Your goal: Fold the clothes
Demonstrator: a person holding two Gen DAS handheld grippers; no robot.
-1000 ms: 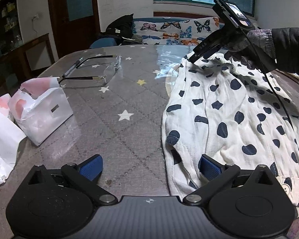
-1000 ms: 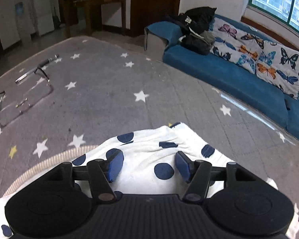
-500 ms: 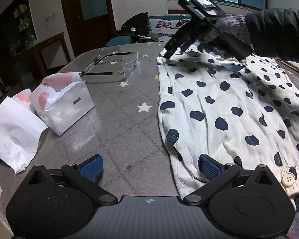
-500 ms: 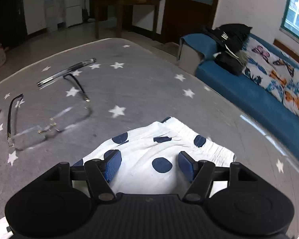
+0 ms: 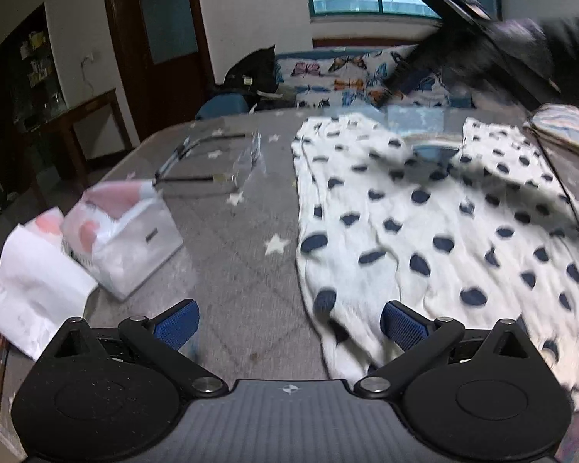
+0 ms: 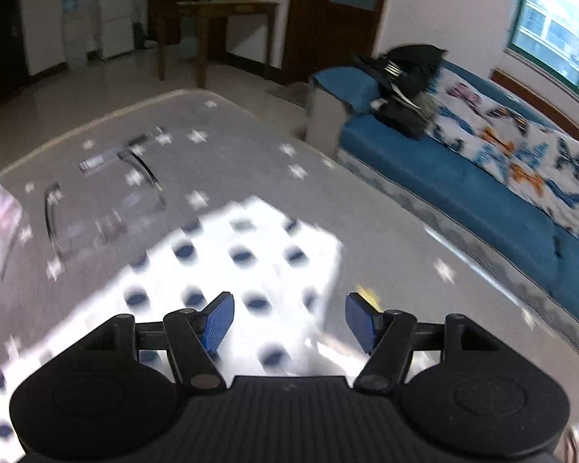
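Note:
A white garment with dark blue dots lies spread flat on the grey star-patterned table. My left gripper is open just above the near table edge, its right pad at the garment's near left hem. In the right wrist view the garment's far corner lies blurred below my right gripper, which is open and raised above the cloth with nothing between its fingers. That right gripper and the dark sleeve holding it show blurred at the top right of the left wrist view.
Clear-lens spectacles lie on the table left of the garment. White and pink bags sit at the left edge. A striped folded pile is at the far right. A blue sofa with butterfly cushions stands behind the table.
The right gripper has lifted away from the garment's far corner, which now lies flat. The left gripper has drawn back a little; both views are motion-blurred.

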